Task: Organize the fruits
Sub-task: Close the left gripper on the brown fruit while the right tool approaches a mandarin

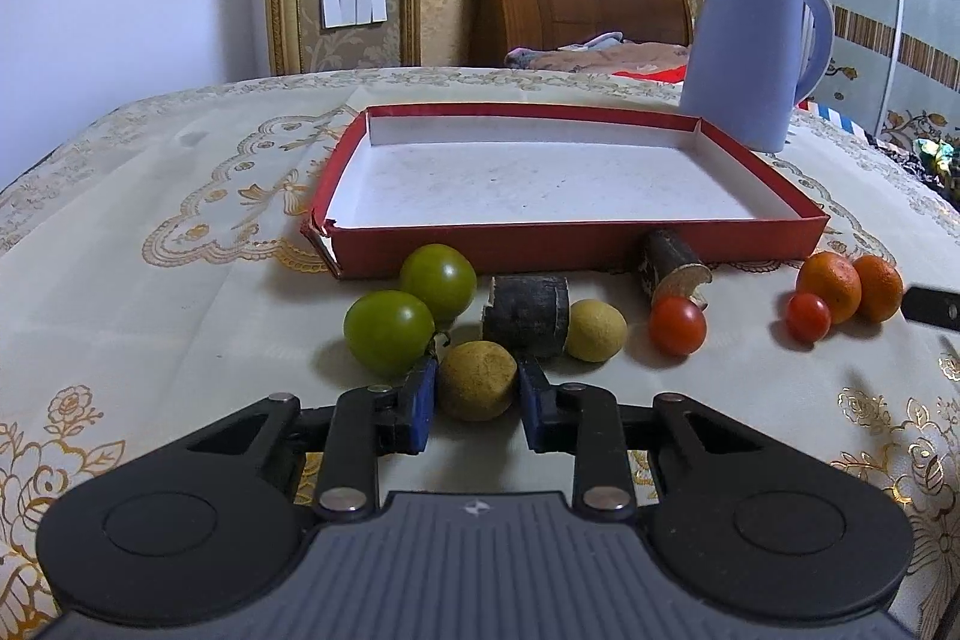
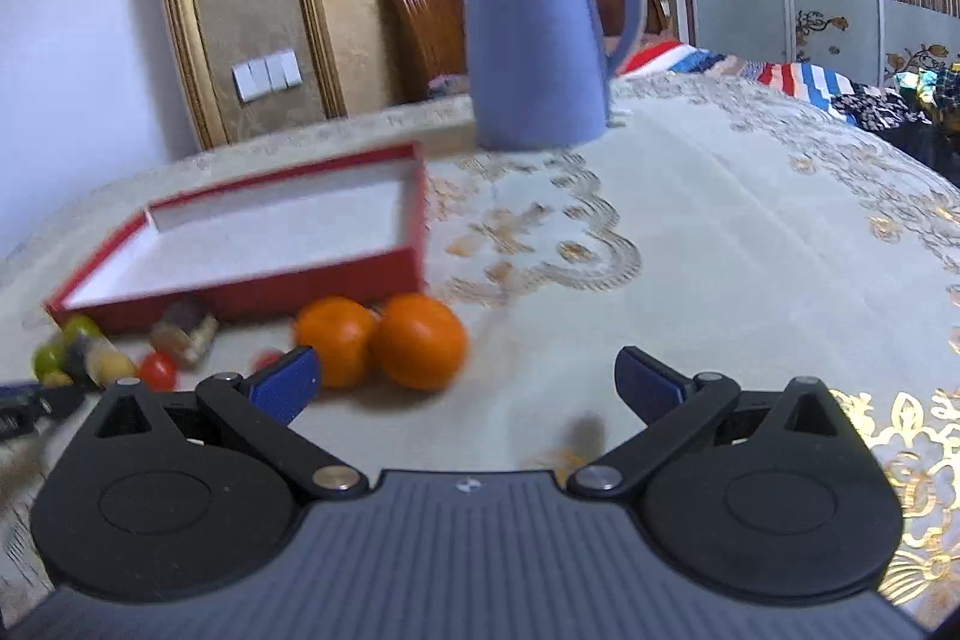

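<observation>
A red tray with a white floor (image 1: 576,241) lies on the table; it also shows in the right wrist view (image 2: 240,289). In front of it lie two green tomatoes (image 1: 390,331), two yellow-brown fruits, two dark sugarcane pieces (image 1: 528,313), two red cherry tomatoes (image 1: 677,325) and two oranges (image 1: 831,283). My left gripper (image 1: 477,388) is shut on the nearer yellow-brown fruit (image 1: 477,379), which rests on the cloth. My right gripper (image 2: 465,376) is open and empty just in front of the two oranges (image 2: 420,340).
A blue kettle (image 1: 750,52) stands behind the tray's right corner, also in the right wrist view (image 2: 534,40). The table wears a cream and gold embroidered cloth (image 2: 750,250). A bed and wardrobe stand beyond.
</observation>
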The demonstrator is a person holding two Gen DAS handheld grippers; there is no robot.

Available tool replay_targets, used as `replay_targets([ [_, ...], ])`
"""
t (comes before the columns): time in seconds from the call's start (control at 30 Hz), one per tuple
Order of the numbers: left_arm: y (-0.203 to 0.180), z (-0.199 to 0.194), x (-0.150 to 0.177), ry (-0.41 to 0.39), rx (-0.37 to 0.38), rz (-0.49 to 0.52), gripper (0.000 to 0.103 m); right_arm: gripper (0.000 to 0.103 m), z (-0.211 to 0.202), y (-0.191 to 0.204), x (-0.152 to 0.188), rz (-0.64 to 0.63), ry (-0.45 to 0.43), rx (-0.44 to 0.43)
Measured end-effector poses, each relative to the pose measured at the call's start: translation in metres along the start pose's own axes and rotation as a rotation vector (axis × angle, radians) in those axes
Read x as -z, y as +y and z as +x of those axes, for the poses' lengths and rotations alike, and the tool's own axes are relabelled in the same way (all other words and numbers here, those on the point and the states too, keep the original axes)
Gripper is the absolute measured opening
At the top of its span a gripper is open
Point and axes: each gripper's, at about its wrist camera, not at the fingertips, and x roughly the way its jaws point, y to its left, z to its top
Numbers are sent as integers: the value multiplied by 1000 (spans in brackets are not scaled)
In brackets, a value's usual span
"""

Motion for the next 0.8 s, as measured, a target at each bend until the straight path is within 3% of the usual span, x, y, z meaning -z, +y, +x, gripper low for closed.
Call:
replay_targets([
  [0.17, 2, -1, 1, -1, 5, -7, 28, 103, 5, -11, 1, 33, 22, -13],
  [0.3, 1, -1, 0, -2, 6, -7, 28, 103, 12, 3, -4, -53, 37, 54],
  [0.47, 1, -1, 0, -2, 7, -10, 28, 103, 26, 15, -10, -129, 48, 74],
  [0.8, 1, -1, 0, -2, 10, -12, 28, 103, 47, 14, -23, -96, 68, 71],
])
